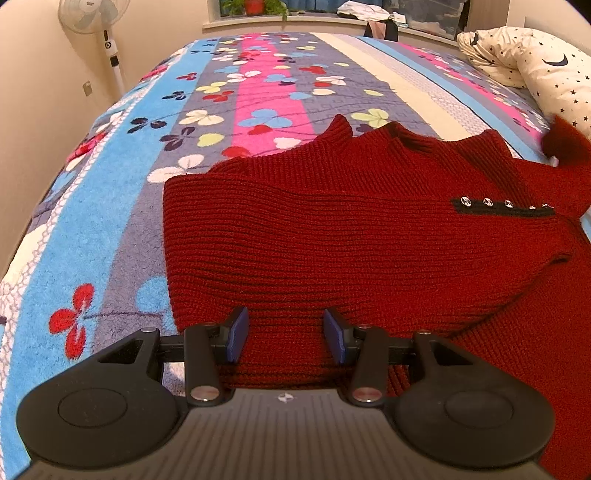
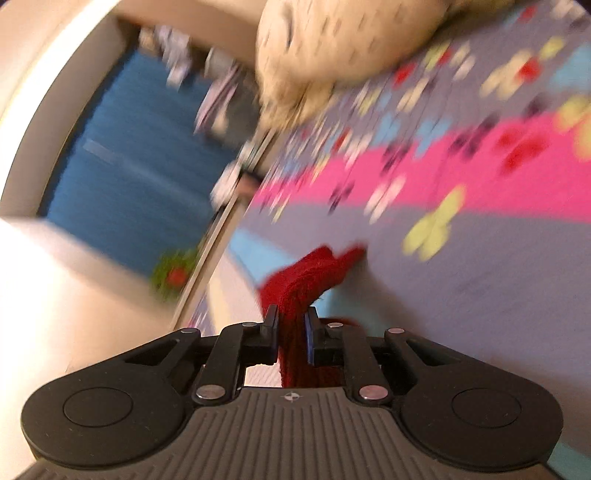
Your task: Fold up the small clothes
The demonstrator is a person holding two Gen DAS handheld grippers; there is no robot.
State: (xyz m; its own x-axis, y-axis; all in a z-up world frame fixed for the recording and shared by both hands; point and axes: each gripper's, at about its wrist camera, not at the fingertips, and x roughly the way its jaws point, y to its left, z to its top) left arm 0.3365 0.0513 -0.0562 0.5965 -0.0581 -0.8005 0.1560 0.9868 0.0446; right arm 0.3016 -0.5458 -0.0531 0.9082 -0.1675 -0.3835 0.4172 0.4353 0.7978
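The red knit sweater (image 1: 332, 229) lies spread on the flowered bedspread (image 1: 110, 221), its collar pointing toward the far end of the bed and a dark placket with a row of small shiny buttons (image 1: 502, 206) toward its right side. One part already seems folded across the body, though I cannot tell whether it is a sleeve. It is a thick ribbed knit, so I judge it soft, limp and fairly heavy for its size: it will sag and stretch if I lift it by a single layer, and the bulky folds should stay put on the plush cover. The best holds are the firm edges, hem, cuff or shoulder seam, pinched through the full thickness and away from the buttons. My left gripper (image 1: 286, 332) hovers over the near hem with its blue pads (image 1: 236, 334) spread wide, holding nothing. My right gripper (image 2: 291, 332) is clamped on a bunched piece of the red knit, lifted off the bedspread; that view is smeared with motion blur, so which part of the garment it is I cannot say. A star-printed pillow (image 1: 535, 70) lies at the far right, and a fan (image 1: 88, 14) stands beside the bed.
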